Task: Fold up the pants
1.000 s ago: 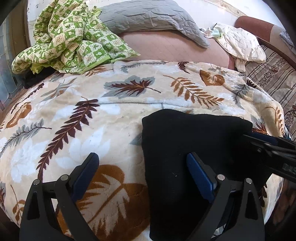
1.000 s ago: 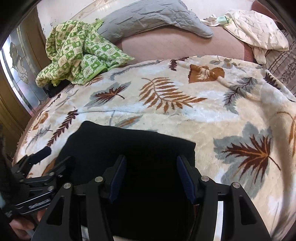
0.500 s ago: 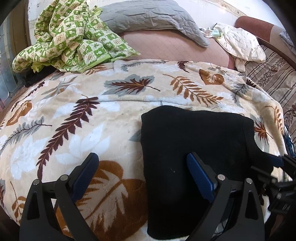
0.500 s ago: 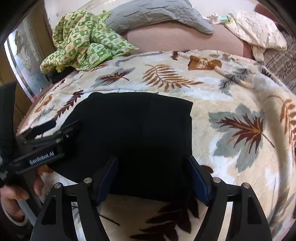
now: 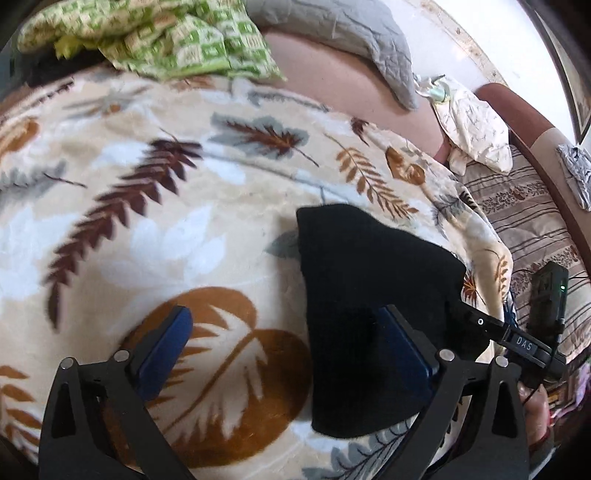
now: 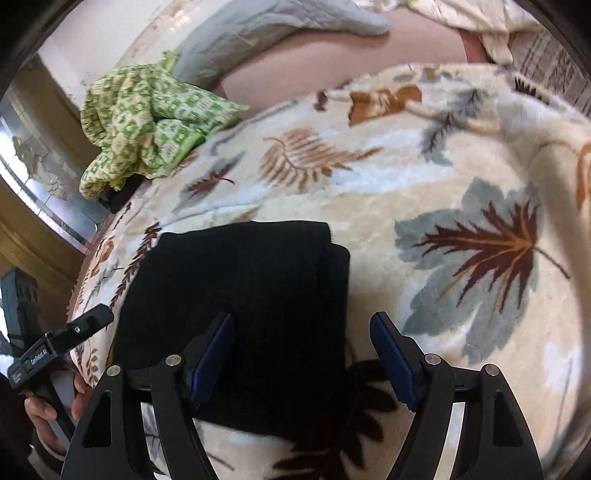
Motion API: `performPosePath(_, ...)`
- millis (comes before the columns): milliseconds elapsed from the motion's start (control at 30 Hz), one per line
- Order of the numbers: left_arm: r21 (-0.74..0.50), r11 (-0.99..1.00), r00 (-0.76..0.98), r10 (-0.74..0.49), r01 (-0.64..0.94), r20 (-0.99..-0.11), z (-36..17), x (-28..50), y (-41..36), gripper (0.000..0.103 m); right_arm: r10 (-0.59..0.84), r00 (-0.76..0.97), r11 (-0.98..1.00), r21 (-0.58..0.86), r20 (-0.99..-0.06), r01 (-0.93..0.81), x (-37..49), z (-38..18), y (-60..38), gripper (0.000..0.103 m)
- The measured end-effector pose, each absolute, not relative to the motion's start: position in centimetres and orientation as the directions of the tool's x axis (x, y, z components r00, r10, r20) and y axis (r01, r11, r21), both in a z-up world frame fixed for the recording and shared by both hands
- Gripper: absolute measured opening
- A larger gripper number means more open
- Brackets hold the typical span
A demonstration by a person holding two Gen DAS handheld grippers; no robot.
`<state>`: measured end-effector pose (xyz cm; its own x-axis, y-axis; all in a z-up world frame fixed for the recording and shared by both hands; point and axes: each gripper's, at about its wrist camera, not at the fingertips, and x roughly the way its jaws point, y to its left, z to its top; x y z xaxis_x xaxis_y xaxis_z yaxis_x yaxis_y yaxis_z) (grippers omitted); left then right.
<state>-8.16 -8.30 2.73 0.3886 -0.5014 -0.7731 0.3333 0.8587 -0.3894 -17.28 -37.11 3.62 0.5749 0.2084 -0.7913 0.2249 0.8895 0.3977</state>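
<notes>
The black pants [image 5: 365, 302] lie folded into a compact block on the leaf-patterned blanket [image 5: 177, 206], near its front edge; they also show in the right wrist view [image 6: 240, 295]. My left gripper [image 5: 284, 350] is open and empty, hovering over the pants' left edge. My right gripper [image 6: 303, 358] is open and empty, above the pants' right edge. The right gripper's body [image 5: 517, 339] shows at the right of the left wrist view, and the left gripper's body [image 6: 55, 347] at the left of the right wrist view.
A green checked blanket [image 5: 166, 37] lies bunched at the back left. A grey quilted pillow [image 5: 343, 33] and a cream cloth [image 5: 476, 133] lie at the back. A striped cover [image 5: 528, 221] lies to the right. A wooden frame [image 6: 33, 229] stands at the left.
Both grippers have pulled back and apart from the folded pants. The right gripper now sits off the pants' right edge. The pants stay folded on the blanket.
</notes>
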Motion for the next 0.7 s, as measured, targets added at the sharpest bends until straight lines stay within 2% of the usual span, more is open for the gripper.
performPosePath(100,-0.442,0.823,0.316,-0.552,0.359,-0.771,1.3,-7.9,-9.9,0.101,0.313,0.581,0.833,0.511,-0.751,0.211,-16.6,2.1,-37.6,0.078)
performPosePath(167,-0.415,0.826,0.352,-0.544,0.381,-0.762,1.3,-8.3,-10.9,0.101,0.333,0.602,0.822,0.537,-0.726,0.192,-16.3,1.5,-37.3,0.075)
performPosePath(200,-0.401,0.822,0.354,-0.545,0.404,-0.76,1.3,-8.4,-11.5,0.097,0.319,0.606,0.836,0.517,-0.729,0.182,-16.2,1.5,-36.9,0.069)
performPosePath(233,-0.413,0.808,0.344,-0.563,0.42,-0.751,1.4,-8.6,-12.0,0.09,0.308,0.607,0.848,0.5,-0.732,0.174,-16.2,1.6,-36.6,0.063)
performPosePath(267,-0.436,0.79,0.331,-0.588,0.431,-0.738,1.6,-8.6,-12.1,0.059,0.302,0.613,0.855,0.492,-0.73,0.165,-16.3,1.9,-36.4,0.058)
performPosePath(300,-0.463,0.765,0.305,-0.618,0.448,-0.725,2.1,-8.6,-12.5,0.052,0.299,0.623,0.857,0.491,-0.722,0.158,-16.4,2.4,-36.3,0.049)
performPosePath(333,-0.44,0.773,0.319,-0.604,0.458,-0.73,2.6,-8.6,-12.8,0.049,0.298,0.631,0.857,0.492,-0.717,0.155,-16.5,2.8,-36.3,0.044)
performPosePath(400,-0.405,0.767,0.324,-0.598,0.498,-0.733,3.8,-8.5,-13.5,0.036,0.292,0.651,0.858,0.493,-0.7,0.145,-16.8,3.8,-36.3,0.041)
performPosePath(600,-0.38,0.768,0.369,-0.6,0.516,-0.71,6.9,-5.4,-13.7,0.033,0.268,0.707,0.863,0.489,-0.654,0.126,-15.0,6.8,-36.5,0.039)
performPosePath(700,-0.362,0.791,0.387,-0.573,0.494,-0.723,6.4,-3.1,-13.9,0.036,0.272,0.716,0.858,0.499,-0.642,0.122,-12.7,7.3,-36.7,0.039)
